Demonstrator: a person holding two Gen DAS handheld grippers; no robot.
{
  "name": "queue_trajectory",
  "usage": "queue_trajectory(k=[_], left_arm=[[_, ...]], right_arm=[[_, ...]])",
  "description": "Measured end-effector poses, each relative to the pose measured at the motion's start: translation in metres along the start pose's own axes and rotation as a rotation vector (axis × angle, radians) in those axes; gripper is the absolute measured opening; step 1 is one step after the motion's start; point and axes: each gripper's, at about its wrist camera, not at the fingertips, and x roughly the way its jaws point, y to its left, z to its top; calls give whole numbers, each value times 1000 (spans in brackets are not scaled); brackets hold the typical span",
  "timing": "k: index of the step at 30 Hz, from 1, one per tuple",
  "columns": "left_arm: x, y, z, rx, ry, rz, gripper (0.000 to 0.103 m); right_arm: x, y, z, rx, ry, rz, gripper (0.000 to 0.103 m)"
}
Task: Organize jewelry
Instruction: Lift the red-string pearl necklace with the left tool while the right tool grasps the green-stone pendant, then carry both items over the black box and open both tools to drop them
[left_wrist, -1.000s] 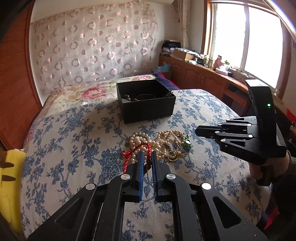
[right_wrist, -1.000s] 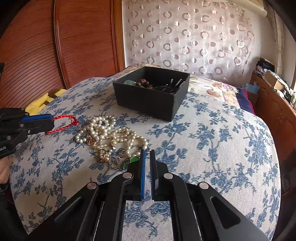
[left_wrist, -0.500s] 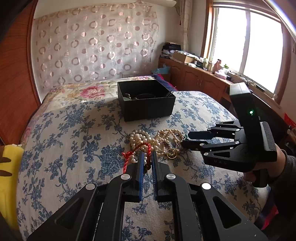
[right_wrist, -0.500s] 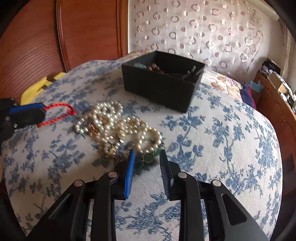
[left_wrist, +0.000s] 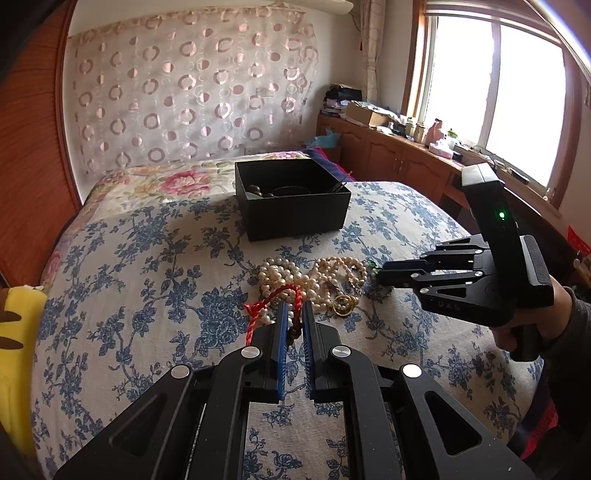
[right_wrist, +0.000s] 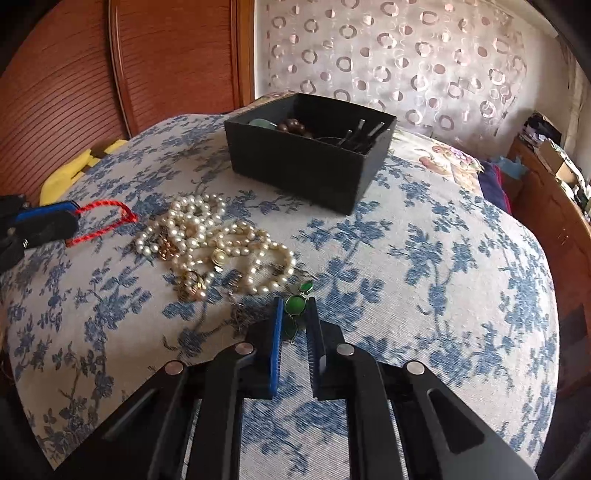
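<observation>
I look out across a bed covered by a blue-flowered bedspread (left_wrist: 155, 280), which fills the middle and lower part of both wrist views. A black open box (left_wrist: 295, 206) sits at upper centre of the left view and upper centre of the right view (right_wrist: 310, 158), with dark beads and thin dark pieces inside. Below it, at frame centre, lies the tangle of pearl necklaces (left_wrist: 314, 275), seen left of centre in the right view (right_wrist: 218, 243), with a gold ring-shaped pendant (left_wrist: 345, 304) at its near edge.

My right gripper (right_wrist: 295, 325) enters from the bottom of its own view and reaches in from the right edge of the left view (left_wrist: 384, 275). Its blue-padded fingers (right_wrist: 277, 332) stand a little apart on either side of a green stone pendant (right_wrist: 296, 304); I cannot tell whether the pads touch it.

My left gripper (left_wrist: 293, 325) fills the bottom of its view, fingers nearly together, clamping a red cord (left_wrist: 280, 295) whose loop rests against the pearls. In the right view that gripper (right_wrist: 72, 219) sits at the left edge, the cord (right_wrist: 105, 218) looping out from its tip
</observation>
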Motion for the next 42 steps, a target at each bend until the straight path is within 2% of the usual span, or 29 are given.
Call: queue_trajectory(k=[4, 9, 25, 35, 42], left_arm=[[-3, 2, 1, -7, -10, 2, 7], [-5, 2, 6, -7, -22, 9, 7], [-18, 5, 28, -1, -77, 12, 7], [-10, 8, 57, 28, -101, 7, 7], [4, 7, 84, 47, -116, 5, 7]], right_arm=[[-8, -9, -3, -2, -4, -33, 13], [-25, -15, 1, 0, -48, -35, 13], [-92, -9, 46, -49, -205, -84, 13], [-88, -18, 64, -38, -220, -62, 13], [-85, -28, 88, -48, -252, -44, 13]])
